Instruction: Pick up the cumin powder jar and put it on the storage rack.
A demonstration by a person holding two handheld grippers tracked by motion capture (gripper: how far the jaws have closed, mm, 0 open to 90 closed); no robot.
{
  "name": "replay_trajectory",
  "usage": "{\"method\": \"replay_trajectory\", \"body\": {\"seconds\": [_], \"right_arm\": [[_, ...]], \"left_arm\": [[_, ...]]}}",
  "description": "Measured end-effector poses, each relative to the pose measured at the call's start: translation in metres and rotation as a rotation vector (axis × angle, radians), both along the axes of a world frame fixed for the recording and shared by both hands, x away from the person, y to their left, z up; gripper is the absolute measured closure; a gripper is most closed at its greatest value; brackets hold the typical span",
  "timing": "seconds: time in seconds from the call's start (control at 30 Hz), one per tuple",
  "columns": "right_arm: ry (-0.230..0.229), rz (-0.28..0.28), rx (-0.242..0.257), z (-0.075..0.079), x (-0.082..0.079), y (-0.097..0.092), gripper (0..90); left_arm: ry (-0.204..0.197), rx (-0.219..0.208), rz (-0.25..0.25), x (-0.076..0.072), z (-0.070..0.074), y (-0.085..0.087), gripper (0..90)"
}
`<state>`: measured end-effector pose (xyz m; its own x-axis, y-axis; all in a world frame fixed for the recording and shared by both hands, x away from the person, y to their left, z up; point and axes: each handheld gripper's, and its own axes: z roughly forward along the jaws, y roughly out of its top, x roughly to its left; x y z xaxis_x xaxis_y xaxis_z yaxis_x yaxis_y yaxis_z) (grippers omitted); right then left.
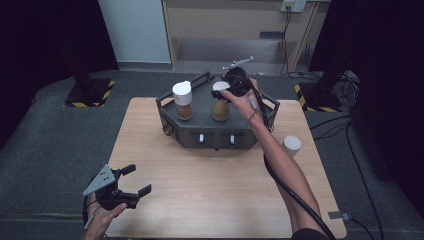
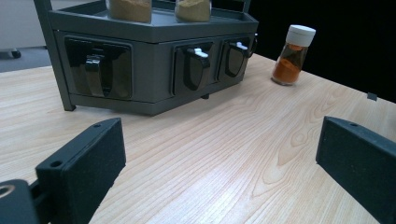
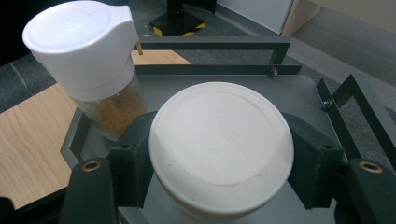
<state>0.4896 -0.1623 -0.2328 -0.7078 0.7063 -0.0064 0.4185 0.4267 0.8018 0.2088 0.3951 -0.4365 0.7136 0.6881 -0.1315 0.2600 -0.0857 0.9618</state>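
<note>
Spice jar, held [image 3: 219, 149]: white-lidded, with tan powder inside, standing on the top tray of the grey rack [image 1: 215, 131], towards the rack's right side. Its lid sits between the two black jaws of the right gripper [image 1: 226, 90], which is closed on the lid, pads pressed to either side.

Spice jar, second [image 1: 183, 100]: white cap, brown powder, upright on the same tray, to the left of the held jar and just beside it in the right gripper view; whether the two touch cannot be told.

Rack: dark grey, angled front, low rails round the tray, three drawer fronts with handles along the face. It stands at the far middle of the counter [image 1: 200, 195].

Spice jar, third [image 2: 293, 54]: white cap, orange powder, upright on the counter to the right of the rack, well apart from it.

Left gripper [image 1: 131, 181]: held at the near left corner of the counter, far from the rack, jaws wide apart with nothing between them, pointing towards the rack's front.

Counter: light wood grain; grey carpeted floor around it.
</note>
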Motion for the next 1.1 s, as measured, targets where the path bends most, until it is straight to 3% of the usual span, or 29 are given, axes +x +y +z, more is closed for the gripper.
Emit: {"method": "replay_trajectory", "body": {"seconds": [0.17,0.3,0.47,0.53,0.63,0.8,1.1], "right_arm": [[-0.005,0.001,0.013,-0.003,-0.001,-0.002,33.3],[0.019,-0.007,0.045,-0.004,0.002,-0.006,19.8],[-0.016,-0.032,0.055,-0.001,-0.006,-0.009,10.8],[-0.033,-0.023,0.037,0.002,-0.009,-0.009,8.6],[-0.062,-0.021,0.013,0.009,-0.015,-0.009,8.4],[-0.087,-0.016,0.053,0.019,-0.024,-0.022,8.0],[-0.135,0.053,0.127,0.034,-0.049,-0.059,7.0]], "left_arm": [[0.000,0.001,0.000,0.000,0.000,0.000,0.1],[0.000,0.001,0.001,0.000,0.000,0.000,0.1],[-0.001,0.002,0.001,-0.001,0.000,0.000,0.1],[0.000,0.001,0.001,0.000,0.000,-0.001,0.1],[-0.002,0.002,0.001,-0.001,0.000,-0.001,0.1],[-0.001,0.004,0.002,-0.001,0.001,-0.001,0.0],[-0.001,0.004,0.004,-0.001,0.001,-0.001,0.1]]}}
